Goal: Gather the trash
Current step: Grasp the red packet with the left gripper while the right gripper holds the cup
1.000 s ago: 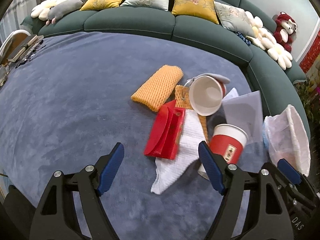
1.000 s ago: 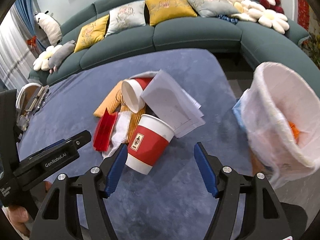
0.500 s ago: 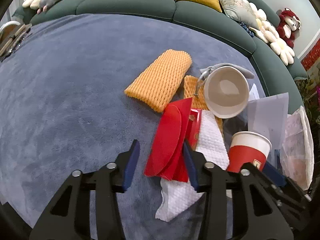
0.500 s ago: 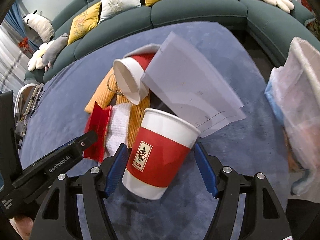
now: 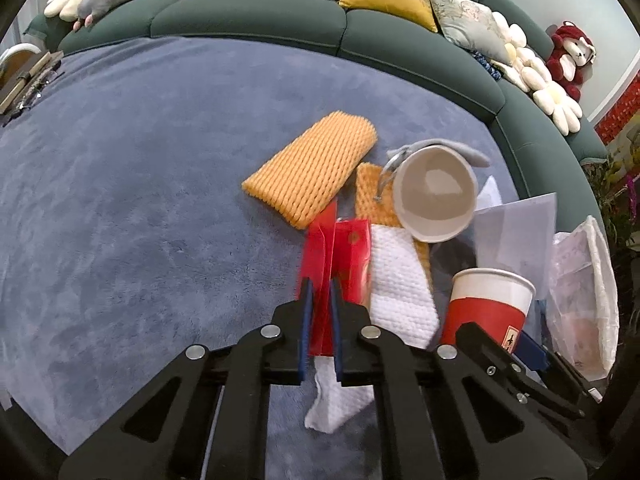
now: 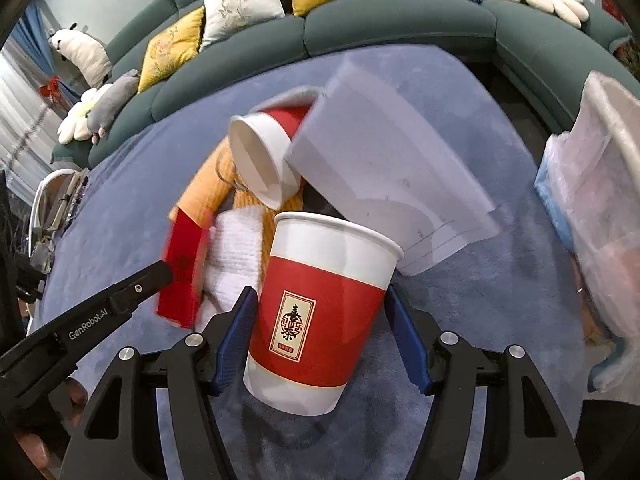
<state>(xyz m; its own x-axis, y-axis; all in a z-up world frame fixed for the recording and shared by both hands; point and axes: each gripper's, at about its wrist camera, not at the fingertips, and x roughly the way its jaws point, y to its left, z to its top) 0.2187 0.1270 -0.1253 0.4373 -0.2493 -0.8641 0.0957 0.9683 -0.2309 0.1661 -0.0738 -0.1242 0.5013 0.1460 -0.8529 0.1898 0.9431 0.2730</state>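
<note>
I see the blue rug (image 5: pixel 140 184) carrying nearly all the trash in one heap toward its right edge, below the green sofa (image 5: pixel 248 16). Off that edge stands the lined bin (image 6: pixel 604 184); something orange-pink shows faintly through its bag, so I judge a little is already collected, but most is left. Going down in size through the heap: a sheet of paper (image 6: pixel 384 172), an orange foam sleeve (image 5: pixel 316 168) with a second one under the pile, a white cloth (image 5: pixel 396 280), an upright red cup (image 6: pixel 320 304), a tipped cup (image 5: pixel 436 192) with its mouth toward my left camera, and a red envelope (image 5: pixel 336 256). My right gripper (image 6: pixel 320 340) straddles the upright cup with both pads at its sides, the left one touching or nearly so; I cannot tell if it is truly clamped yet. My left gripper (image 5: pixel 320 320) has just been closing and now pinches the envelope's near end, its flap standing up between the pads. Both pieces look ready to lift and carry to the bin; the paper, sleeves, cloth and tipped cup remain.
</note>
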